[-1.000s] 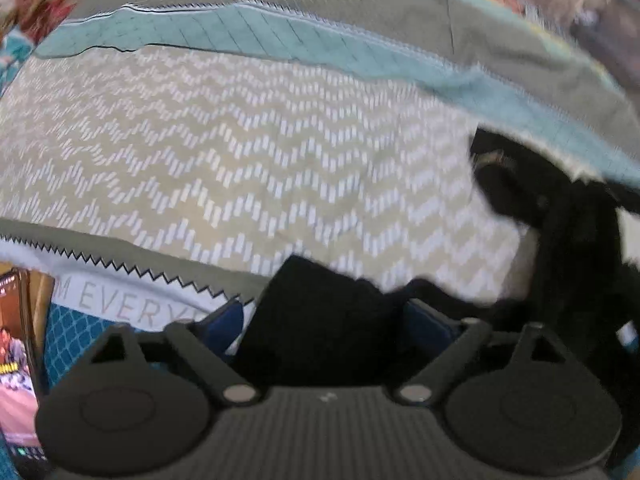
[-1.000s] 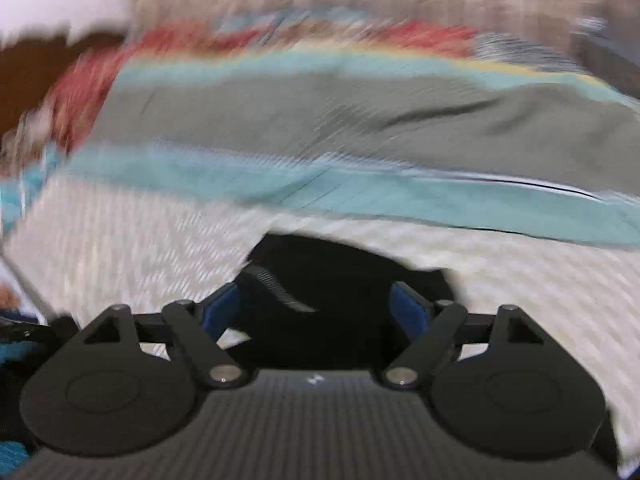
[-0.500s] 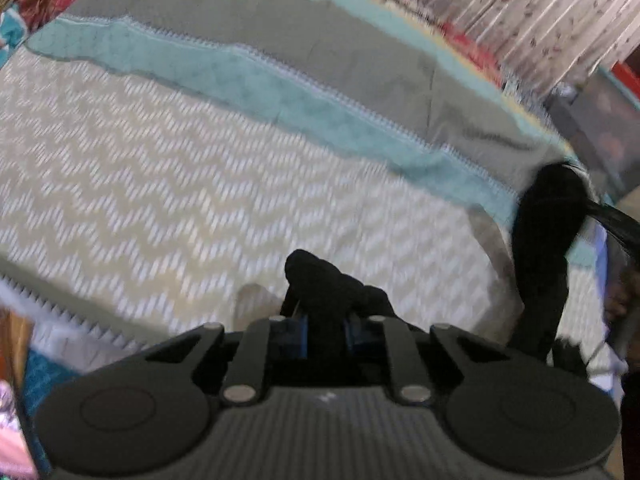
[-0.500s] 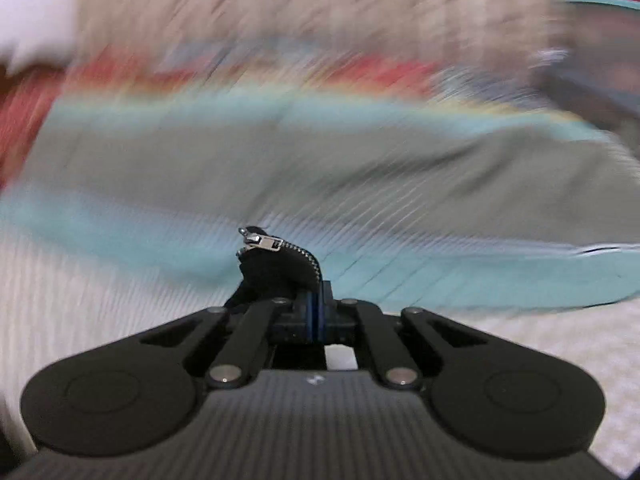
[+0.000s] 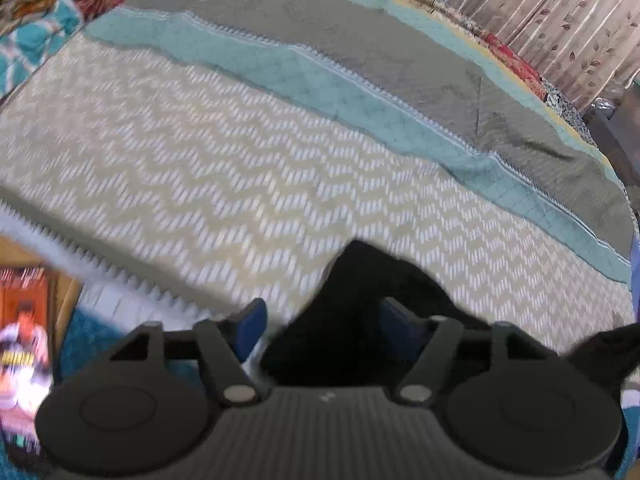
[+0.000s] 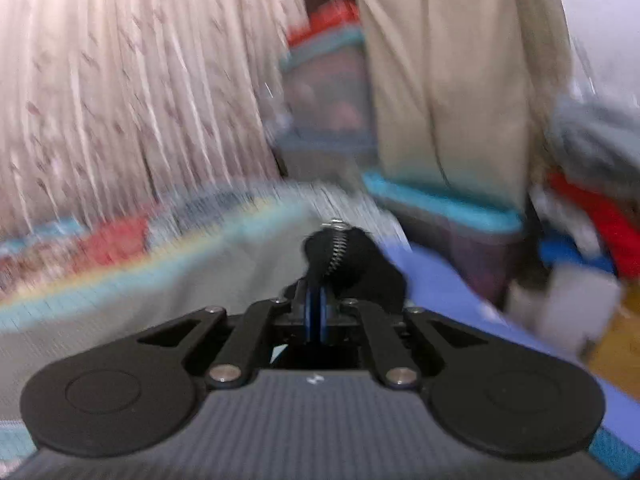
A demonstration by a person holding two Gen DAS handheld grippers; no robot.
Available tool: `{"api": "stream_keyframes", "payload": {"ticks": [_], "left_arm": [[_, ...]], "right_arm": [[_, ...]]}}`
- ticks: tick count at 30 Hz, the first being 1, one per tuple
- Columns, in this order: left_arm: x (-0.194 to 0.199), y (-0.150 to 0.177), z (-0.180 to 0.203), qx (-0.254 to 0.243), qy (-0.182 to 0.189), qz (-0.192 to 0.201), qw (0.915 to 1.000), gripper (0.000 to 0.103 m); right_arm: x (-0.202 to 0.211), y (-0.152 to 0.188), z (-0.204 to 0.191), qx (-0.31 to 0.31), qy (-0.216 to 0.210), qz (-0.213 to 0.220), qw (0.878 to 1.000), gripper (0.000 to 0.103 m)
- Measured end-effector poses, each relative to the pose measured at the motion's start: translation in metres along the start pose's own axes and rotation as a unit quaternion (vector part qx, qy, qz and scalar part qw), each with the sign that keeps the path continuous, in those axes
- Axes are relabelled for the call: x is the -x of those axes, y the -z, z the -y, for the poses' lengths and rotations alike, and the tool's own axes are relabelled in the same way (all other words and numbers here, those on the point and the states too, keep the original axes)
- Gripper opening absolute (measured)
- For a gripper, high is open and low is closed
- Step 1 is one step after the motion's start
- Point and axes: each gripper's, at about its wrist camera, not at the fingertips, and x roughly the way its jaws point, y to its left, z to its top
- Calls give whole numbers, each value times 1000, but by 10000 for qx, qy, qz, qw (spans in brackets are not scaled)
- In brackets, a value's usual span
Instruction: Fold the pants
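Pants [image 6: 352,264] pinched tight in right gripper [image 6: 316,312], zipper [image 6: 335,252] poking up past tips, bunch lifted off bed. Left gripper [image 5: 320,318] jaws wide, black cloth sitting loose between, nothing clamped. Bedspread [image 5: 200,160] below. Tip imo: close left on waistband first, then pull both apart so cloth hangs flat.

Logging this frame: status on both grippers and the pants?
Left gripper open, black pants between its fingers. Right gripper shut on pants at the zipper. Nothing in the way.
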Motion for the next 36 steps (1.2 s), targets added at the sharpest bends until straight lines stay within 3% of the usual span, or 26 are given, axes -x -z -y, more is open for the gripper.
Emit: {"api": "stream_keyframes", "payload": {"ticks": [2,3,4,5,6,9,10,11,16,19,22,23,25,27,30,32,33,35,36], "left_arm": [[3,11,0,-5,114,-181,9998,87],[3,15,1,-10,166,-268,9995,87],[1,19,4,-50,204,-367,9991,80],[-2,24,9,-160,210,-484,9985,63],[-8,27,15,-282,200,-617,9975,51],[-23,38,25,-487,-18,-950,9943,29],[-25,39,26,-479,1,-1028,9935,17],[-24,40,25,-398,106,-1045,9937,13],[13,31,16,189,678,-572,9959,12],[30,18,12,620,1083,-318,9917,12],[31,-1,14,906,1310,-170,9871,11],[29,-9,14,1014,1353,-117,9855,11],[25,-23,14,1255,1460,-26,9813,11],[20,-41,12,1483,1553,64,9766,11],[8,-70,8,1733,1580,256,9718,11],[-11,-91,7,1900,1509,512,9688,14],[-22,-98,8,1913,1326,597,9707,19],[-47,-103,12,1894,726,427,9783,42],[-56,-99,12,1883,470,265,9806,43]], "right_arm": [[-3,18,23,-261,96,-263,9993,14],[-6,29,27,-322,85,-412,9986,18],[-7,40,33,-383,72,-573,9976,33],[-7,51,39,-447,34,-760,9961,44],[-5,61,42,-520,-15,-922,9944,54],[7,85,44,-653,-492,-1249,9888,54],[14,92,41,-577,-692,-1338,9869,54],[21,100,40,-473,-849,-1438,9848,54],[41,131,62,-796,-1485,-1960,9660,54],[41,140,76,-1053,-1331,-2042,9641,54],[18,147,87,-1573,-1114,-2407,9513,53],[4,149,88,-1721,-1134,-2577,9440,50],[-21,150,87,-2029,-1052,-2753,9338,6],[-31,140,84,-2275,-1100,-2473,9354,6],[-29,97,61,-2457,-1628,-1609,9419,5],[-38,66,35,-2418,-1813,-1253,9450,6],[-45,55,20,-2378,-1892,-1152,9457,6],[-62,41,-14,-2072,-1848,-1148,9538,12],[-69,38,-31,-1812,-1707,-1283,9600,29]]}}
